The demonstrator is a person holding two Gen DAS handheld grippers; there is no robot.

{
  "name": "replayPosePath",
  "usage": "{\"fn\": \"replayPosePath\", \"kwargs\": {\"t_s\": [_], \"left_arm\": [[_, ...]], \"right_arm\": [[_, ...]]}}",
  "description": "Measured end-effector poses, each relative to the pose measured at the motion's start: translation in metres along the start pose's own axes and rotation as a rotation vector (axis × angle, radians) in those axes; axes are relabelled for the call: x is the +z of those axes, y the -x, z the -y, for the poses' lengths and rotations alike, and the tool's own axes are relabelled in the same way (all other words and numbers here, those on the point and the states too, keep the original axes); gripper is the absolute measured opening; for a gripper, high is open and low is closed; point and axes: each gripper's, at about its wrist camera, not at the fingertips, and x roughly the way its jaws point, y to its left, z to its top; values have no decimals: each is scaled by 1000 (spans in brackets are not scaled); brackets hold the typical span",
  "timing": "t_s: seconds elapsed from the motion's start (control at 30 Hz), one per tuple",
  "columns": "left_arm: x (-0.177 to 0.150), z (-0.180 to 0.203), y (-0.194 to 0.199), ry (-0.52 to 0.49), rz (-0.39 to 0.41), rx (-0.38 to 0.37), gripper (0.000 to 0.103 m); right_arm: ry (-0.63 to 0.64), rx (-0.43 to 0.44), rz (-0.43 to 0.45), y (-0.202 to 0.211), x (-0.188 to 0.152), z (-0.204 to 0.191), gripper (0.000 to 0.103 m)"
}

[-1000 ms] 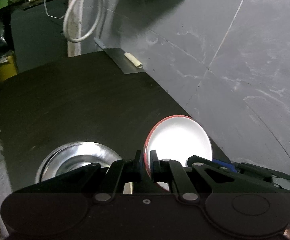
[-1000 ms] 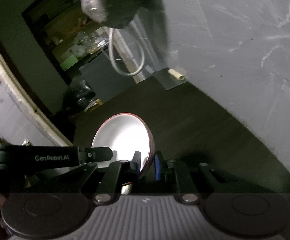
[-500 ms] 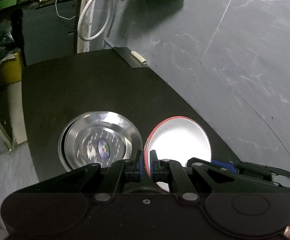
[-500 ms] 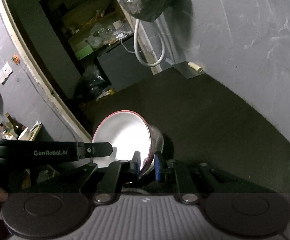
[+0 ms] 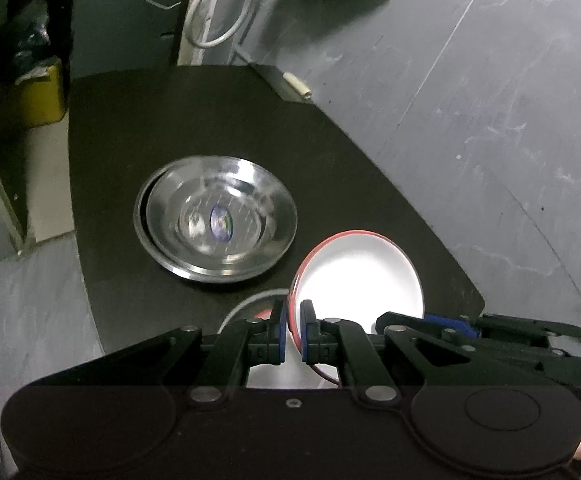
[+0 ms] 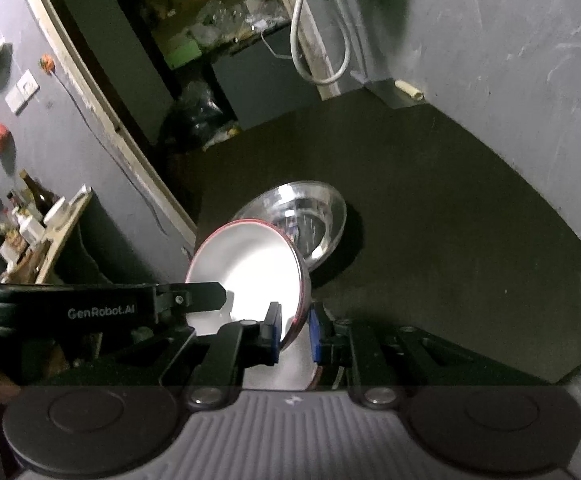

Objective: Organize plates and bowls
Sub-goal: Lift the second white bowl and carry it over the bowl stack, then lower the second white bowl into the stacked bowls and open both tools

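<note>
- Dark table [image 5: 138,120] along a grey wall carries stacked steel bowls [image 5: 216,218]
- Left gripper [image 5: 293,326]: fingers clamped on the white red-rimmed bowl [image 5: 360,270], just beside the steel bowls
- Right gripper [image 6: 294,330]: fingers clamped on that bowl's opposite rim

white lettering "genrobot.ai" stands on the black side of the left gripper [image 6: 194,298], seen from the right wrist.

One red-rimmed white bowl [image 5: 360,276]; two nested steel bowls [image 5: 216,220]; two grippers
</note>
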Motion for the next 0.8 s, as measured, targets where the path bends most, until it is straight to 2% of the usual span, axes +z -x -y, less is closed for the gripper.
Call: {"fn": "replayPosePath", "kwargs": {"t_s": [0.23,0.8], "left_arm": [[-17,-11,-10,59,-61,-5,7],[-20,-20,-26,106,-126,19,8]], "right_arm": [[13,-2,-57,-7,-1,-1,16],[-6,25,-177,-35,5,7,16]]}}
